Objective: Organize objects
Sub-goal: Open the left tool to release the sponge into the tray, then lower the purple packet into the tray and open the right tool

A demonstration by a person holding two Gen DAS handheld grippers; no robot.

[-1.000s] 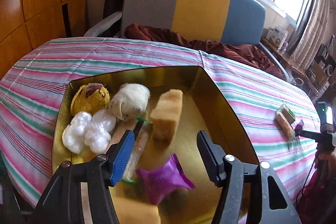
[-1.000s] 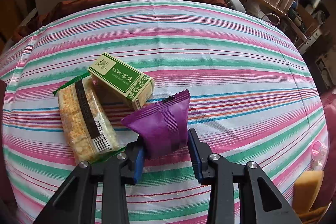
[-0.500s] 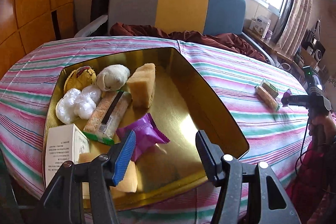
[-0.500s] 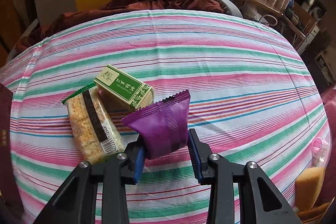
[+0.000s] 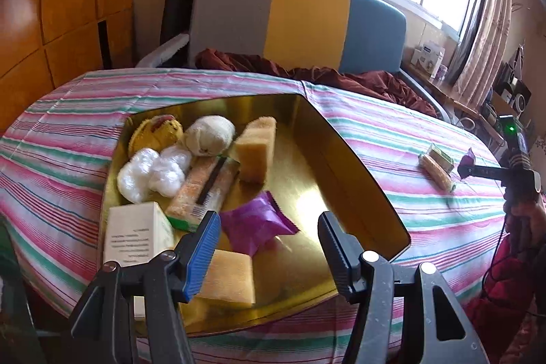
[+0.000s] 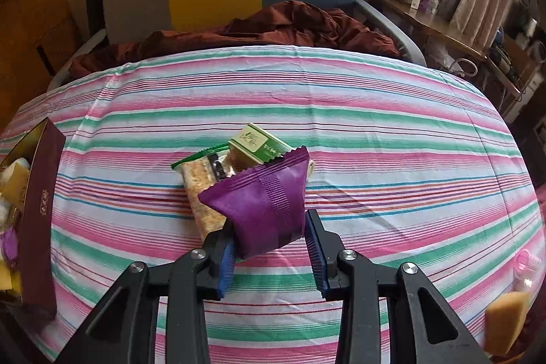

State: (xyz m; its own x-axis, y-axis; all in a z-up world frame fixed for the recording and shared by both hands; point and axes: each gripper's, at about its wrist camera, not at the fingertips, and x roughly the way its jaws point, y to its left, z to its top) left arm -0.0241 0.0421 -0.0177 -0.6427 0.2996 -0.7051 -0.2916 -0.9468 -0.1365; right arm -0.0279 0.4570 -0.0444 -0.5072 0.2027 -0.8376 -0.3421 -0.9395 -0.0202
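My left gripper [image 5: 269, 241] is open and empty, hovering above the near side of a gold tray [image 5: 344, 166]. In the tray lie a purple packet [image 5: 256, 226], a cracker pack [image 5: 204, 186], a white box [image 5: 136, 236], sponges [image 5: 257, 149], white wads [image 5: 150, 176] and two plush toys [image 5: 210, 139]. My right gripper [image 6: 271, 253] is shut on a second purple packet [image 6: 262, 203] and holds it above the striped cloth. Behind it lie a cracker pack [image 6: 199, 190] and a green box [image 6: 259, 145]. The right gripper also shows in the left wrist view [image 5: 465, 168].
The tray's dark outer wall [image 6: 39, 210] stands at the left of the right wrist view. A yellow sponge [image 6: 505, 324] and a pink plastic item [image 6: 525, 263] sit at the table's right edge. A sofa [image 5: 307, 23] with a maroon blanket [image 5: 341, 79] stands behind the table.
My left gripper has pulled back and up from the tray, leaving the purple packet in it. My right gripper has lifted and drawn back with its purple packet; the tray edge has come into its view.
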